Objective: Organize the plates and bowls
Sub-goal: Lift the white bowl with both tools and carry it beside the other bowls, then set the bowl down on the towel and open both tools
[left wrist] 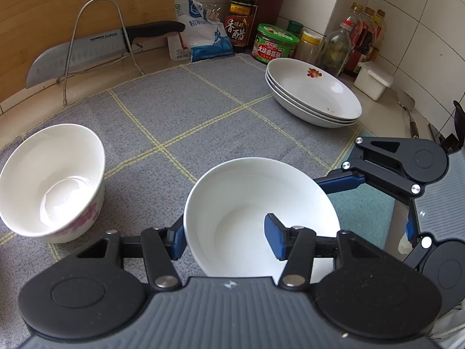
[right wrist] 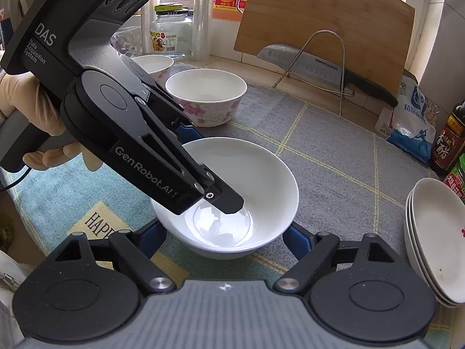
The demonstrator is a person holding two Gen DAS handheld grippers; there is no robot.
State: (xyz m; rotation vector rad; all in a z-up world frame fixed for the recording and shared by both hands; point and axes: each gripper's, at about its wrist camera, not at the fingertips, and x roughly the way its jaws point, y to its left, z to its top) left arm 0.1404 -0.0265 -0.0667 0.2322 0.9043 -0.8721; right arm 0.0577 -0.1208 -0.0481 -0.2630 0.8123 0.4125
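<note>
A plain white bowl [left wrist: 247, 203] [right wrist: 261, 174] sits low over the grey checked cloth [left wrist: 203, 110]. My left gripper [left wrist: 226, 240] is shut on its near rim, one finger inside the bowl and the other outside. My right gripper [right wrist: 225, 237] straddles the same bowl lower down, and its pads look pressed against both sides. A floral bowl [left wrist: 52, 180] [right wrist: 206, 93] stands upright to the left, with a second floral bowl [right wrist: 154, 64] behind it. Three stacked white plates [left wrist: 314, 93] [right wrist: 430, 238] rest at the cloth's far right corner.
A cleaver [left wrist: 75, 52] lies in a wire rack against a wooden cutting board [right wrist: 319, 14]. A salt bag [left wrist: 200, 37], vinegar bottle [left wrist: 241, 11], jars and bottles line the tiled back wall. A teal mat [right wrist: 58, 197] borders the cloth. A gloved hand [right wrist: 17, 99] holds the left gripper.
</note>
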